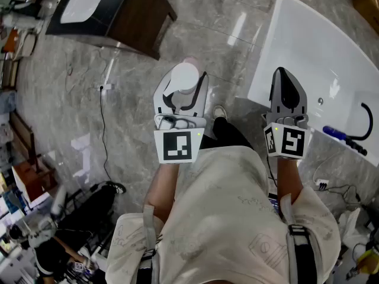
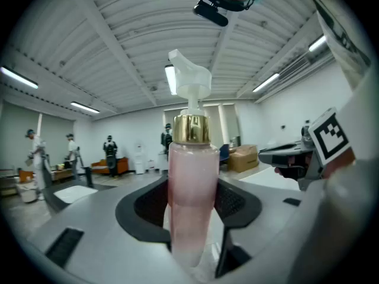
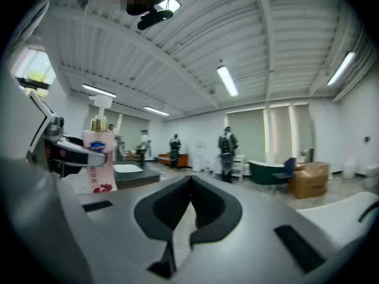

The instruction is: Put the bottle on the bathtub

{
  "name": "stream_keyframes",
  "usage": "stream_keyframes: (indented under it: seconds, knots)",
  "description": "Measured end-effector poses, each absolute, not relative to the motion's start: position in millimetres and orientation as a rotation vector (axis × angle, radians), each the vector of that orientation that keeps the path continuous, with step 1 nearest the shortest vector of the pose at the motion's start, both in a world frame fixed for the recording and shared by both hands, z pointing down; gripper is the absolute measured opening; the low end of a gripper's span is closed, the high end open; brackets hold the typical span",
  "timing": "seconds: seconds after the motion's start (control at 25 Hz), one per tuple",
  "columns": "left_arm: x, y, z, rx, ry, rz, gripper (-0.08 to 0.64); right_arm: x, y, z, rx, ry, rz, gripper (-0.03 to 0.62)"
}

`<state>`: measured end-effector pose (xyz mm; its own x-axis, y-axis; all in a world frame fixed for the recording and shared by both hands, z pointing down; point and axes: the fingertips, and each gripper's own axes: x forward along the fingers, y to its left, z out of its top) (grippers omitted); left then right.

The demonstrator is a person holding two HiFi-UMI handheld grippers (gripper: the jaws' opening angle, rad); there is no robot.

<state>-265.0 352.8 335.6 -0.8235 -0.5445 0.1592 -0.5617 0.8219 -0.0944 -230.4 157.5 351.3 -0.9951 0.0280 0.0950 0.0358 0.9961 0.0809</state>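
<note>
A pink pump bottle (image 2: 190, 194) with a gold collar and white pump head stands upright between the jaws of my left gripper (image 2: 190, 209), which is shut on it. From the head view I see its white top (image 1: 183, 76) held over the floor by the left gripper (image 1: 182, 96), left of the bathtub. My right gripper (image 1: 288, 90) is shut with nothing in it and hovers by the near corner of the white bathtub (image 1: 296, 34). In the right gripper view the jaws of the right gripper (image 3: 190, 201) meet, and the bottle (image 3: 99, 158) shows at the left.
A dark wooden cabinet with a white basin (image 1: 106, 10) stands at the upper left. A cable (image 1: 103, 120) runs across the marble floor. A blue-handled hand shower with a black hose (image 1: 343, 136) lies on the tub's rim at the right. Clutter fills the lower left.
</note>
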Motion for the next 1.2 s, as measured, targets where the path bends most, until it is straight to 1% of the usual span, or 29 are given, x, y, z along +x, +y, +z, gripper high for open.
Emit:
stream_keyframes:
  seconds: [0.12,0.2,0.32,0.44,0.56,0.76,0.96,1.2]
  knots:
    - [-277.3,327.7,339.4,1.081,-2.848,0.191,0.221,-214.8,118.8,345.3,0.286,-3.065,-0.131,-0.011]
    - [-273.4,312.1,346.1,1.272,-2.758,0.160,0.221,-190.1,107.0,344.4,0.495,-3.025,-0.172,-0.011]
    - [-255.7,308.9,349.7,1.548,-2.585,0.127,0.221,-139.0,118.7,340.4,0.832,-2.938,-0.124,-0.011]
    - [-231.4,322.1,346.1,1.707,-2.468,0.168,0.221,-91.6,152.8,329.0,1.043,-2.891,-0.059,-0.011]
    - [-209.1,339.7,334.8,1.793,-2.412,0.174,0.221,-59.1,189.7,313.4,1.117,-2.876,-0.052,-0.011]
    - [-187.4,358.2,313.2,1.868,-2.397,0.159,0.221,-31.3,222.6,292.0,1.155,-2.903,-0.049,-0.011]
    - [-169.1,362.9,306.2,1.876,-2.394,0.163,0.221,-7.8,233.1,290.3,1.167,-2.889,-0.039,-0.011]
    - [-160.0,359.5,307.4,1.871,-2.400,0.183,0.221,-2.1,227.3,299.7,1.152,-2.898,0.011,-0.011]
